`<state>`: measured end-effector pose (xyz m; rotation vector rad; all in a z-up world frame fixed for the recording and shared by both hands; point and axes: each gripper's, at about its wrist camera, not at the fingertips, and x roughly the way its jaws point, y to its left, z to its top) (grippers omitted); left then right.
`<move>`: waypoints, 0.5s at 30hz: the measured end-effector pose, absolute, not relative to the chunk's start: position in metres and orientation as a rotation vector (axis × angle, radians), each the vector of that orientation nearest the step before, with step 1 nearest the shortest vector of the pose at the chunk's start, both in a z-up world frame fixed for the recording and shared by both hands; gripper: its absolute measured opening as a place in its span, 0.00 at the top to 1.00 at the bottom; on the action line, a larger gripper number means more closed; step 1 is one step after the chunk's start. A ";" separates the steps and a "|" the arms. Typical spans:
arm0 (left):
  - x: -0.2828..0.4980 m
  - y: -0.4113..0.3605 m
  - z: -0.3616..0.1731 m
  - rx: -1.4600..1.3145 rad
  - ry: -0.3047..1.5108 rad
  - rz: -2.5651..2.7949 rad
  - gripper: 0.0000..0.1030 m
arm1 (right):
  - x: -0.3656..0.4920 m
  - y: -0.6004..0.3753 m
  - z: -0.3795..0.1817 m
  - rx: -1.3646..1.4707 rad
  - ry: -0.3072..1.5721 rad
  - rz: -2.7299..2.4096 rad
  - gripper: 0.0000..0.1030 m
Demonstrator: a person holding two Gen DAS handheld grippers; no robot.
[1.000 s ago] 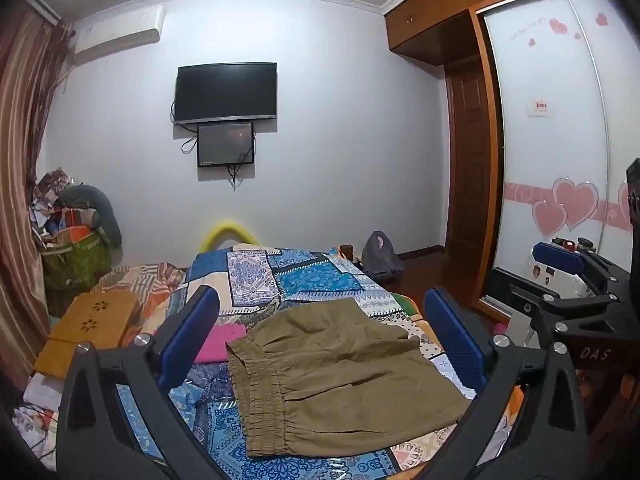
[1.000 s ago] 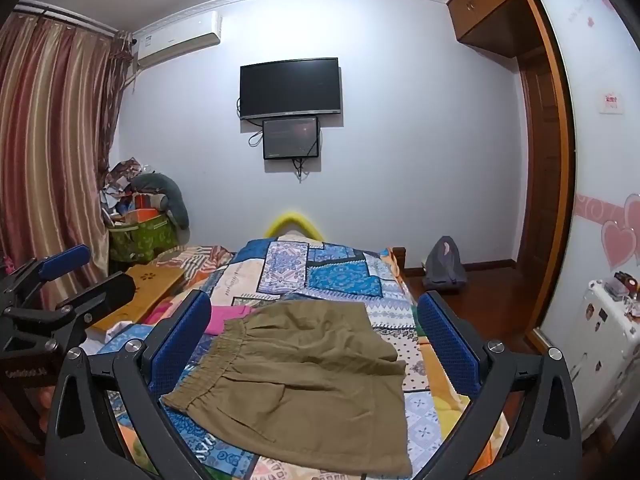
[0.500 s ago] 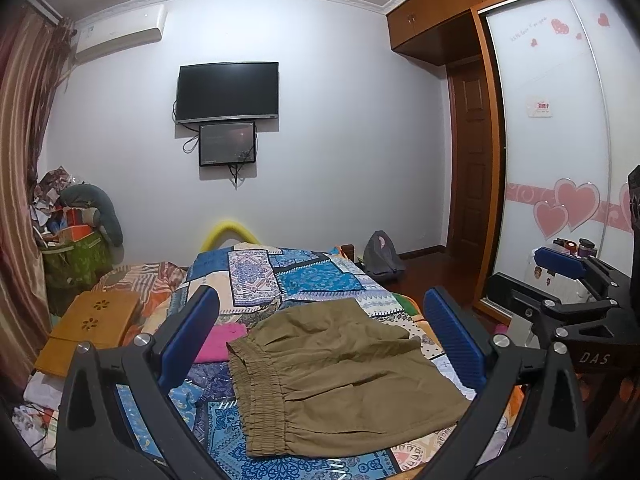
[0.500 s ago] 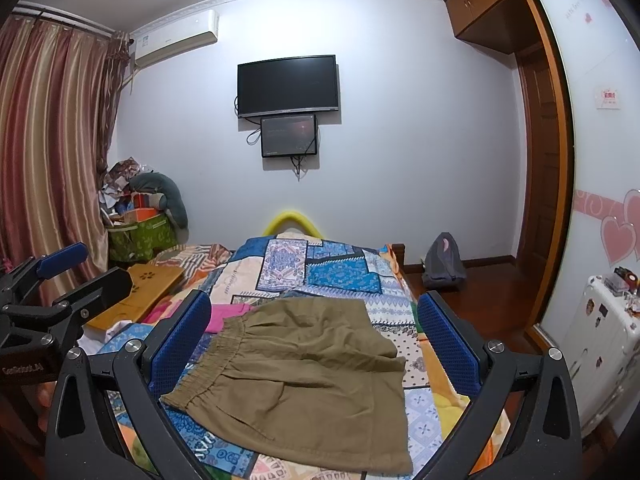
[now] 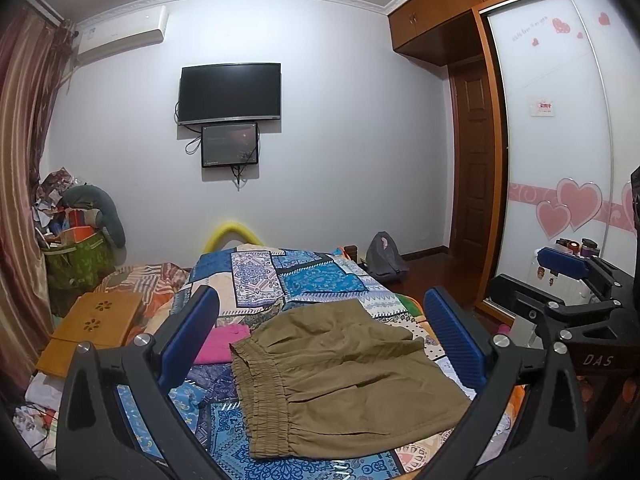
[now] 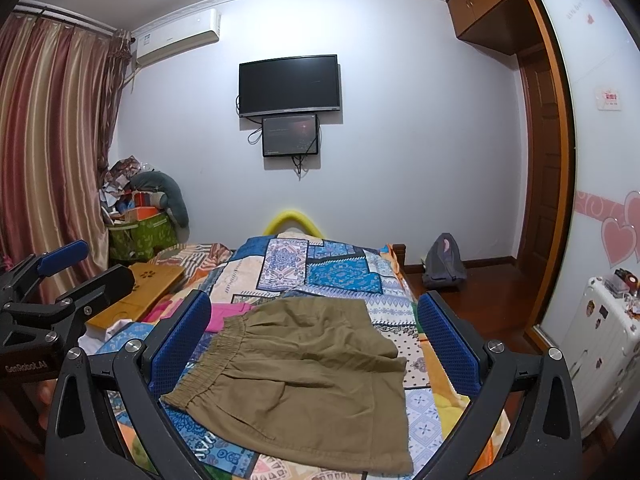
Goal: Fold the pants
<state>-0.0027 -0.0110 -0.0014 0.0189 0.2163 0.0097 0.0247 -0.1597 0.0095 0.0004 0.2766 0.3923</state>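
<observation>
Olive-brown pants [image 5: 344, 376] lie flat on the patterned bedspread [image 5: 320, 280], elastic waistband to the left, legs to the right. They also show in the right wrist view [image 6: 304, 376]. My left gripper [image 5: 320, 328] is open and empty, held above and in front of the pants. My right gripper [image 6: 314, 324] is open and empty, likewise above the pants. The right gripper shows at the right edge of the left wrist view [image 5: 568, 292]. The left gripper shows at the left edge of the right wrist view [image 6: 60, 280].
A pink cloth [image 5: 224, 344] lies left of the waistband. A wooden lap desk [image 5: 92, 324] sits on the bed's left side. A green bin [image 6: 140, 236] stands by the curtain. A grey backpack [image 6: 444, 260] is on the floor. A white suitcase [image 6: 600, 340] stands at right.
Both grippers have shifted only slightly; the view drifts a little. The pants lie unchanged and both grippers stay open.
</observation>
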 end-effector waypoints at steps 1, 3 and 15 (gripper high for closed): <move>-0.003 -0.011 -0.002 0.019 0.217 0.010 0.00 | 0.025 -0.160 0.010 -0.001 0.277 0.392 0.00; -0.003 -0.010 -0.002 0.018 0.218 0.011 0.00 | 0.025 -0.160 0.009 -0.002 0.276 0.393 0.00; 0.000 -0.007 -0.002 0.012 0.221 0.014 0.00 | 0.025 -0.159 0.007 -0.004 0.277 0.394 0.00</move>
